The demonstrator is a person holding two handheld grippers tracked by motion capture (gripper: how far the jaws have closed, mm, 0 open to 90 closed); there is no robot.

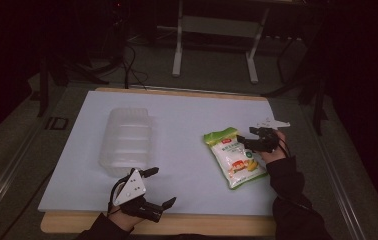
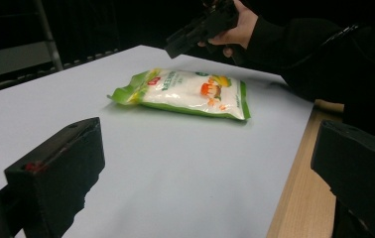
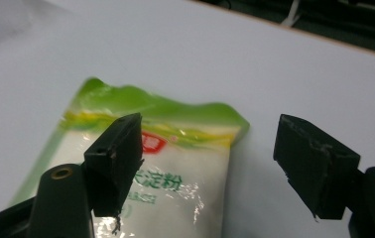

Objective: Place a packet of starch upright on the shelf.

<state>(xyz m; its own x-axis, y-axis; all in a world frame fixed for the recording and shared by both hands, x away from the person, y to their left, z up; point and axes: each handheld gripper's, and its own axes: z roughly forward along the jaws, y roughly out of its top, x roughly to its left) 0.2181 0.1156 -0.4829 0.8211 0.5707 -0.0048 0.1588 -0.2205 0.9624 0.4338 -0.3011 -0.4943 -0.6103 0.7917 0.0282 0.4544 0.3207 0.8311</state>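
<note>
A white sheet covers most of the wooden table, and everything sits on it. Toward the far left lies a clear plastic container, lying flat and well apart from the rest. On the right half rests a green-and-white pouch of white powder, flat on its back with its sealed green top edge pointing toward the far side; in the left gripper view the same pouch lies across the sheet close to the wooden edge, and in the right gripper view its green top is right beneath the jaws. The right gripper comes in from the pouch's right side, held by a hand in a dark sleeve, and hangs over the upper right part of the bag. Its jaws stand apart, released, with one jaw over the printed face of the pouch and the other out over bare sheet past the bag's edge, so the edge sits between them; I cannot tell whether a jaw tip is touching the plastic, and nothing is clamped. The left gripper rests at the near edge of the table, near the container's near end, its jaws spread wide and holding nothing, only bare sheet between them.
</note>
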